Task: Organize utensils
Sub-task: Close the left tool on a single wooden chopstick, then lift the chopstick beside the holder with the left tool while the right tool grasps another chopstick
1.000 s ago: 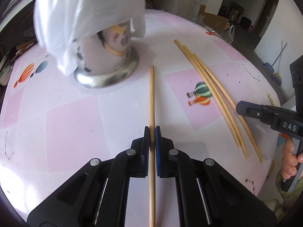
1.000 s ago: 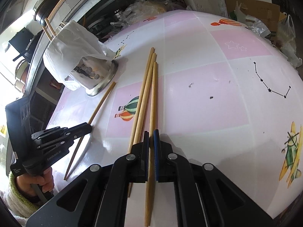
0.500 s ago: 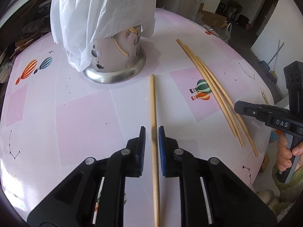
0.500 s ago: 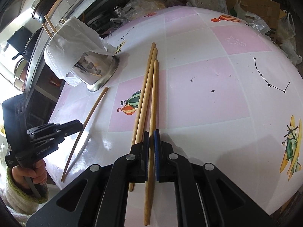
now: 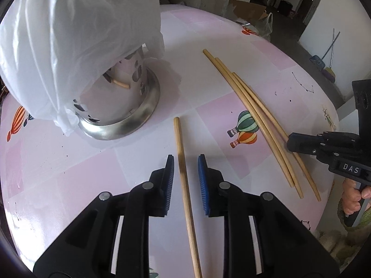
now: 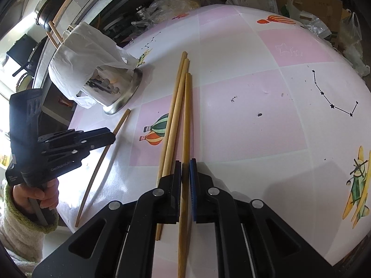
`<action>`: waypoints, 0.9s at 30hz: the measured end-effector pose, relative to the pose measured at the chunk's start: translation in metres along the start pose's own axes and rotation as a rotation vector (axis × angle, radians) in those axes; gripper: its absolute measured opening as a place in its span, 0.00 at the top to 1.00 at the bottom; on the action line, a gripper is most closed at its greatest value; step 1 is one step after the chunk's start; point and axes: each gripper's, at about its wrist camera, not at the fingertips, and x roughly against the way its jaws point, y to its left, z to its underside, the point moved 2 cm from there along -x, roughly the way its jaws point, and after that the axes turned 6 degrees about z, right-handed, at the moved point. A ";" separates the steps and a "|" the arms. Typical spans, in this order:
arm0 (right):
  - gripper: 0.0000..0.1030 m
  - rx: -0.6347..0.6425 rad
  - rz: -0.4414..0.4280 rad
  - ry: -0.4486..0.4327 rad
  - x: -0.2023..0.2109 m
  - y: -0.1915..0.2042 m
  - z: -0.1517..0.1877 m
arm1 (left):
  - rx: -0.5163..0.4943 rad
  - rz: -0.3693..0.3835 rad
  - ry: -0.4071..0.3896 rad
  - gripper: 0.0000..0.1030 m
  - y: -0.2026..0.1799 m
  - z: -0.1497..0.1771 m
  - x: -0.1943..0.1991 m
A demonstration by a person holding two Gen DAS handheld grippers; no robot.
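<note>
One chopstick (image 5: 184,180) lies flat on the surface (image 5: 88,169) between the blue pads of the left hand-held gripper (image 5: 185,173), and those pads no longer touch it: a second ago they were clamped on the stick, now the jaws are opening with clear gaps either side. Its far tip sits just short of the steel holder (image 5: 120,106) draped in a white plastic bag (image 5: 76,32), toward the surface's far left edge. So this stick has been let go on the surface, not dropped in the holder. Three more chopsticks (image 6: 178,115) lie together mid-surface; the right hand-held gripper (image 6: 185,176) stays closed on the rightmost one (image 6: 186,125), near the front edge.
</note>
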 end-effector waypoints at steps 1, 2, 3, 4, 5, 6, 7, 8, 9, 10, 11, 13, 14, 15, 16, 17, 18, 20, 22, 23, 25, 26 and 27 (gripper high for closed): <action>0.92 0.000 -0.001 0.000 0.000 0.000 0.000 | -0.004 -0.006 0.007 0.81 -0.001 -0.001 -0.003; 0.92 -0.001 -0.002 0.000 0.000 0.000 0.000 | -0.009 -0.015 0.013 0.81 -0.001 -0.001 -0.006; 0.92 0.001 -0.002 0.000 0.000 0.000 0.000 | -0.013 -0.021 0.013 0.81 -0.001 -0.002 -0.007; 0.92 0.001 -0.004 0.000 0.000 0.000 0.001 | -0.018 -0.025 0.010 0.81 -0.002 -0.002 -0.008; 0.92 0.000 -0.005 0.000 0.000 0.000 0.000 | -0.022 -0.031 0.010 0.81 -0.002 -0.003 -0.008; 0.92 -0.001 -0.006 0.000 -0.001 0.000 0.000 | -0.022 -0.036 0.010 0.81 -0.002 -0.005 -0.010; 0.92 -0.002 -0.008 -0.001 -0.001 0.000 0.000 | -0.023 -0.042 0.008 0.81 -0.001 -0.006 -0.011; 0.92 -0.001 -0.008 -0.001 -0.001 0.000 0.000 | -0.025 -0.048 0.006 0.81 -0.001 -0.007 -0.011; 0.92 0.000 -0.008 -0.002 -0.001 0.000 0.000 | -0.029 -0.053 0.005 0.81 -0.001 -0.007 -0.012; 0.92 0.000 -0.008 -0.002 -0.002 0.000 0.000 | -0.039 -0.060 0.004 0.81 -0.003 -0.007 -0.012; 0.92 0.000 -0.008 -0.003 -0.002 0.000 0.000 | -0.049 -0.068 0.005 0.81 -0.004 -0.007 -0.013; 0.92 0.000 -0.009 -0.005 -0.002 0.000 0.001 | -0.058 -0.079 -0.002 0.82 -0.005 -0.006 -0.013; 0.92 0.000 -0.009 -0.005 -0.002 0.000 0.001 | -0.057 -0.079 -0.009 0.82 -0.005 -0.006 -0.014; 0.92 0.000 -0.009 -0.007 -0.002 0.000 0.001 | -0.054 -0.083 -0.014 0.84 -0.005 -0.006 -0.014; 0.92 0.000 -0.009 -0.007 -0.002 0.000 0.001 | -0.047 -0.087 -0.021 0.91 -0.004 -0.004 -0.013; 0.92 0.002 -0.008 -0.008 -0.002 0.000 0.001 | -0.039 -0.093 -0.026 0.93 -0.004 -0.004 -0.013; 0.92 0.003 -0.008 -0.009 -0.002 0.001 0.001 | -0.030 -0.090 -0.033 0.94 -0.003 -0.002 -0.012; 0.92 0.005 -0.007 -0.012 -0.002 0.001 0.002 | -0.020 -0.087 -0.044 0.94 -0.001 -0.001 -0.011; 0.92 0.006 -0.007 -0.017 -0.002 0.001 0.002 | -0.010 -0.078 -0.051 0.95 0.000 0.001 -0.009; 0.92 0.006 -0.007 -0.018 -0.002 0.001 0.002 | 0.000 -0.069 -0.054 0.95 0.002 0.001 -0.009; 0.92 0.012 -0.005 -0.019 -0.002 0.001 0.001 | 0.011 -0.065 -0.068 0.95 0.003 0.002 -0.004; 0.92 0.016 -0.004 -0.019 -0.002 0.001 0.002 | 0.015 -0.062 -0.077 0.95 0.004 0.002 -0.001; 0.92 0.020 -0.003 -0.016 -0.002 0.002 0.001 | 0.022 -0.055 -0.091 0.95 0.004 0.002 0.004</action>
